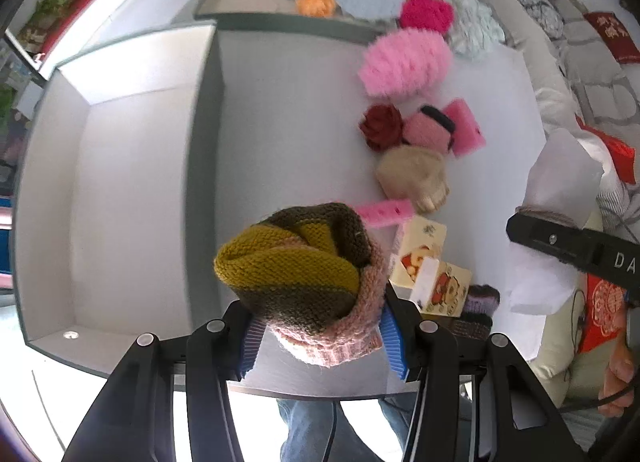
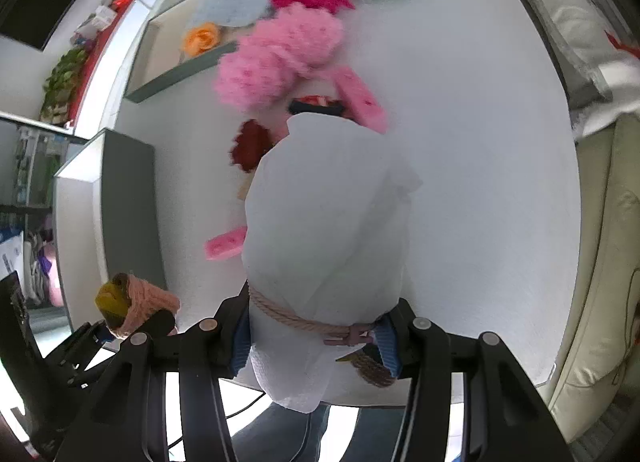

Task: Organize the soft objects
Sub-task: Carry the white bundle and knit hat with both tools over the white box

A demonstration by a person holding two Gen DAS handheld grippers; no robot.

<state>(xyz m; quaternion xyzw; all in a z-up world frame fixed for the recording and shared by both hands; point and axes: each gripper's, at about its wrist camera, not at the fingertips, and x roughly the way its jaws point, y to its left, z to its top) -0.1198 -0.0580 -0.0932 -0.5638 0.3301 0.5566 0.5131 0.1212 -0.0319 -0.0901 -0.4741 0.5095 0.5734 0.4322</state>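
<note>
My left gripper (image 1: 322,336) is shut on a rolled knitted scarf (image 1: 304,274) in mustard, brown and pink, held above the white table beside a large grey box (image 1: 120,190). My right gripper (image 2: 316,336) is shut on a white fabric bundle (image 2: 324,214) tied with a pink cord (image 2: 296,316). The right gripper's black body (image 1: 576,246) and the white bundle (image 1: 560,178) show at the right of the left wrist view. The left gripper with the scarf (image 2: 132,302) appears at the lower left of the right wrist view.
On the table lie a pale pink fluffy item (image 1: 404,62), a magenta fluffy item (image 1: 424,10), a dark red rose (image 1: 380,126), a beige knit hat (image 1: 416,178), pink sponges (image 1: 386,212) and a printed packet (image 1: 432,266). A farther tray (image 1: 280,22) holds an orange flower (image 1: 316,2) and a blue cloth.
</note>
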